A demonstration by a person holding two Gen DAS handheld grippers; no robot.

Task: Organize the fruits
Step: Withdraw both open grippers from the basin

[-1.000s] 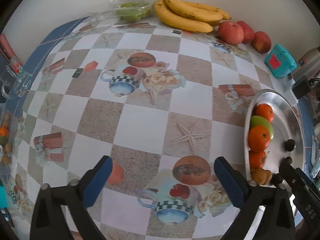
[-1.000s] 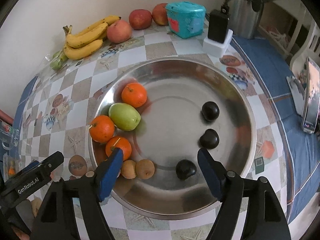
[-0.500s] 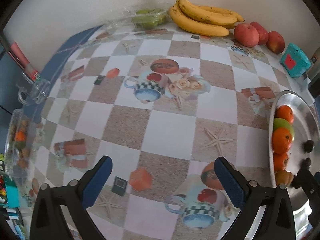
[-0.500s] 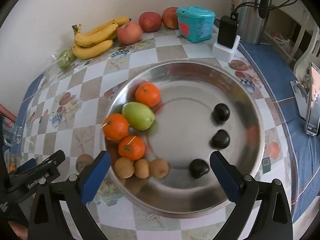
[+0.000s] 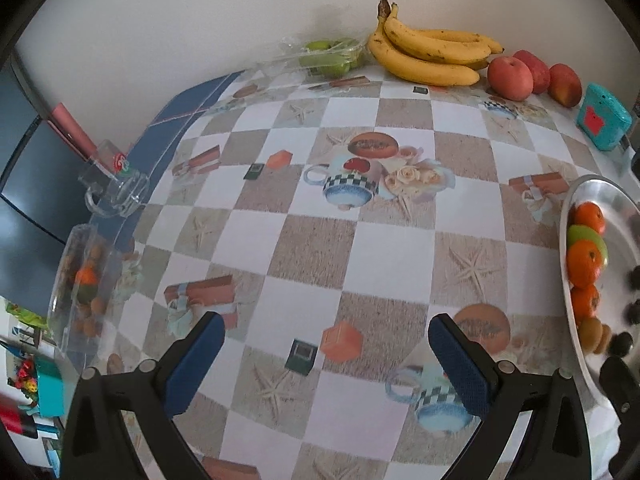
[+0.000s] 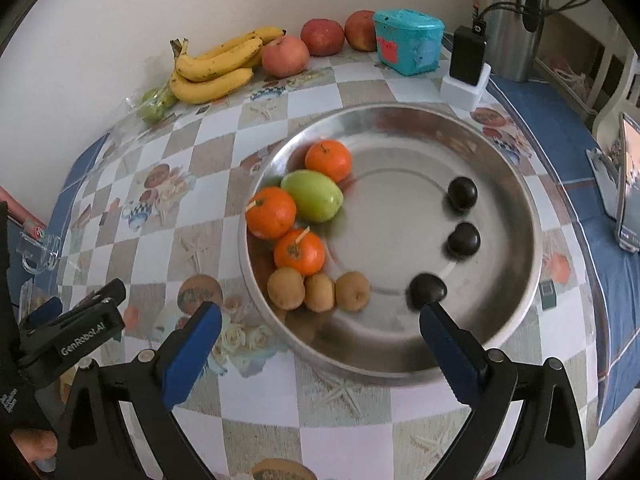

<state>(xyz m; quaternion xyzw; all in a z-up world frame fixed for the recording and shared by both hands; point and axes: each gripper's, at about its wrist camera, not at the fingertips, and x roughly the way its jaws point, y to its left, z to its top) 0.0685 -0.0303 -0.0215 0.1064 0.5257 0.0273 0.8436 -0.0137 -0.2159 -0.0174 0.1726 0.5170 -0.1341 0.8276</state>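
Note:
A round steel plate (image 6: 400, 128) holds three oranges (image 6: 271, 212), a green fruit (image 6: 312, 195), three brown kiwis (image 6: 319, 292) and three dark plums (image 6: 463, 240). It shows at the right edge in the left wrist view (image 5: 592, 188). My right gripper (image 6: 318, 350) is open and empty, above the plate's near rim. My left gripper (image 5: 326, 356) is open and empty over the patterned tablecloth, left of the plate. Bananas (image 5: 428, 56) and three red apples (image 5: 510, 78) lie by the far wall. A clear box (image 5: 80, 284) with small fruits sits at the table's left edge.
A bag of green fruit (image 5: 330, 54) lies left of the bananas. A teal container (image 6: 408, 42), a charger block (image 6: 466, 72) and a steel kettle (image 6: 506, 20) stand at the back right. A clear holder (image 5: 114, 192) sits at the left edge. A phone (image 6: 628, 184) stands far right.
Both grippers have drawn back and up. The left one has turned left, so the plate slid to its view's right edge. The right gripper's fingers have spread wider.

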